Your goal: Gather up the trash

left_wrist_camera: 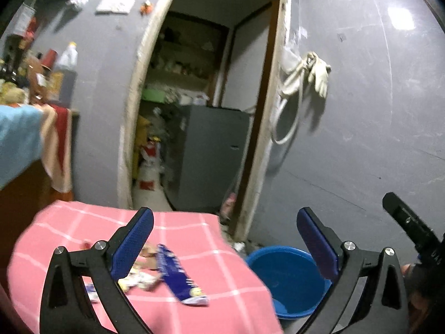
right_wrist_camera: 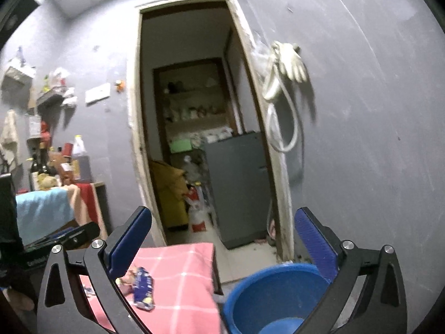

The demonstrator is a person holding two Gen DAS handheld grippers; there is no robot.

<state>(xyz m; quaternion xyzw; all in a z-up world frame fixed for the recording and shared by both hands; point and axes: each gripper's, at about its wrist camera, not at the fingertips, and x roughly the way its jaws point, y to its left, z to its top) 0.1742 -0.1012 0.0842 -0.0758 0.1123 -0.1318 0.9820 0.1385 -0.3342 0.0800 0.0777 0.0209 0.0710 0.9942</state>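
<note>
A blue snack wrapper [left_wrist_camera: 179, 277] lies on a small table with a pink checked cloth [left_wrist_camera: 194, 231], beside several pale crumpled wrappers [left_wrist_camera: 139, 278]. A blue plastic bucket [left_wrist_camera: 289, 278] stands on the floor right of the table. My left gripper [left_wrist_camera: 225, 239] is open and empty, above the table's right side. My right gripper [right_wrist_camera: 222, 239] is open and empty, held above the gap between the cloth [right_wrist_camera: 180, 275] and the bucket [right_wrist_camera: 275, 297]. The blue wrapper [right_wrist_camera: 143, 288] shows by its left finger.
A doorway [left_wrist_camera: 205, 97] opens ahead onto a room with a grey fridge [left_wrist_camera: 214, 156] and shelves. A white hose and glove [left_wrist_camera: 308, 78] hang on the grey wall. A cluttered counter with bottles [left_wrist_camera: 50, 78] and a blue towel stands at left.
</note>
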